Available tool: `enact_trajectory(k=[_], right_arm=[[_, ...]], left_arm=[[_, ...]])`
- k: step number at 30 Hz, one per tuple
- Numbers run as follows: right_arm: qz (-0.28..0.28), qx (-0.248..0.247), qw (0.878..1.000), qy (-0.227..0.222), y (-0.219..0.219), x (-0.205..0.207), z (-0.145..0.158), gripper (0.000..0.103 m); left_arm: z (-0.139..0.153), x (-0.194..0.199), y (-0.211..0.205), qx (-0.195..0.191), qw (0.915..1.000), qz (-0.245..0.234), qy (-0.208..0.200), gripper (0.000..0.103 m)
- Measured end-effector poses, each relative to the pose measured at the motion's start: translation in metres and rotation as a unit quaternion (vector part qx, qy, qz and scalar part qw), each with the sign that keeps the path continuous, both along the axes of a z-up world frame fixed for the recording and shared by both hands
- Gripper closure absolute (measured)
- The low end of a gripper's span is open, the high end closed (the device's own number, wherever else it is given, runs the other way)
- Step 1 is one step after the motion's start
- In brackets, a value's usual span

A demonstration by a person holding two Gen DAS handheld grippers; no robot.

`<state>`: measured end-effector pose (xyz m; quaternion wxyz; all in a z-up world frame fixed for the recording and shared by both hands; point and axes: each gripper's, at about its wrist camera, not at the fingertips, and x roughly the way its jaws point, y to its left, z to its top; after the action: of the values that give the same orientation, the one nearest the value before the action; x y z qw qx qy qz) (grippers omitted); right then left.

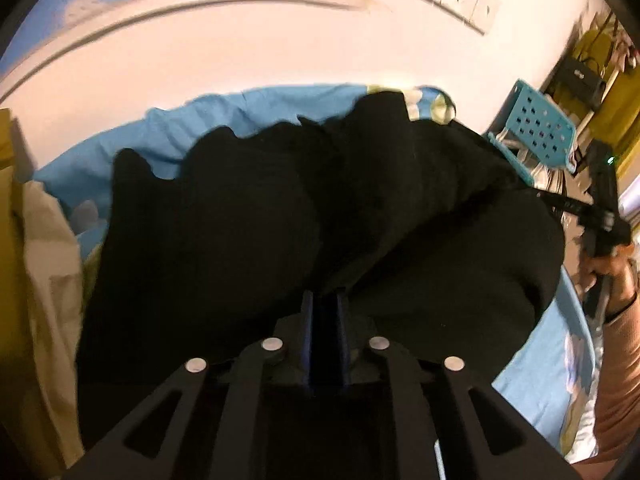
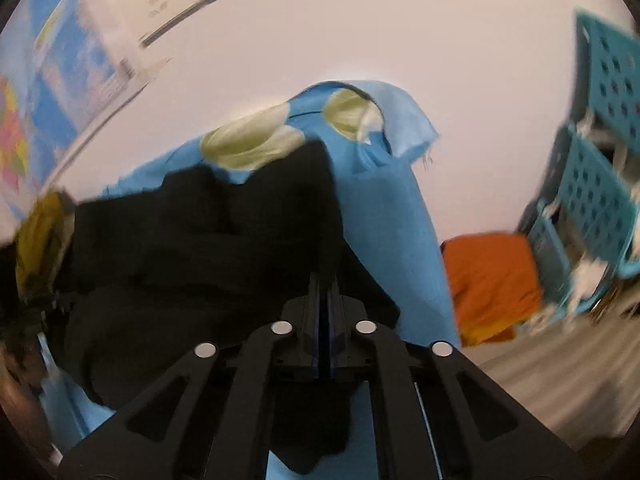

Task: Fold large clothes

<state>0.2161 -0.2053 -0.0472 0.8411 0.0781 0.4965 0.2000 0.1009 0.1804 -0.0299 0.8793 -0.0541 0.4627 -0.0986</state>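
The left claw [image 1: 326, 300] sits at lower centre of the left wrist view, its two fingers pressed together on a pinch of the black garment [image 1: 280, 208]. The cloth fans up and outward from that pinch, filling the middle of the frame; its wavy upper edge runs from centre left to upper centre, against the blue sheet [image 1: 192, 124] behind it. At the right edge of this view the right claw [image 1: 560, 200] reaches in and meets the garment's right border, held by the person's hand [image 1: 612, 272].

In the right wrist view that claw [image 2: 325, 280] is also closed tight, gripping a narrow vertical edge of the same garment [image 2: 200, 240], which spreads to the left and hangs below the fingers. The sheet [image 2: 404, 220] drops away along the garment's right edge. Right of it stand an orange object [image 2: 492, 280] and a teal perforated rack [image 2: 600, 184]. Bare pale wall [image 2: 400, 32] fills the upper frame.
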Motion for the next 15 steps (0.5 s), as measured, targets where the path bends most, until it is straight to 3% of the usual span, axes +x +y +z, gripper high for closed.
enact_trajectory(k=[2,3,4,5,8,13,15], right_arm=[[-0.016,0.03,0.999,-0.004,-0.015,-0.008,0.008,0.068],[-0.031,0.046,0.998,-0.006,-0.026,-0.015,0.016,0.043],[-0.033,0.059,0.998,-0.012,-0.032,-0.021,0.022,0.034],[-0.033,0.081,0.996,-0.018,-0.04,-0.032,0.029,0.034],[-0.022,0.138,0.99,0.002,-0.052,-0.064,0.035,0.031],[-0.001,0.243,0.966,0.088,-0.04,-0.097,0.003,0.028],[0.001,0.279,0.954,0.108,-0.029,-0.1,-0.007,0.026]], left_arm=[[0.008,-0.015,0.007,-0.006,0.9998,0.009,-0.016,0.066],[0.013,-0.028,0.011,-0.011,0.9995,0.01,-0.027,0.058],[0.02,-0.046,0.018,-0.02,0.9988,0.011,-0.043,0.054],[0.024,-0.061,0.026,-0.029,0.9981,0.015,-0.052,0.045],[0.025,-0.105,0.046,-0.07,0.9954,0.02,-0.062,0.044],[-0.004,-0.154,0.057,-0.154,0.9878,0.018,-0.021,0.044],[-0.015,-0.156,0.053,-0.16,0.9868,0.023,-0.007,0.042]])
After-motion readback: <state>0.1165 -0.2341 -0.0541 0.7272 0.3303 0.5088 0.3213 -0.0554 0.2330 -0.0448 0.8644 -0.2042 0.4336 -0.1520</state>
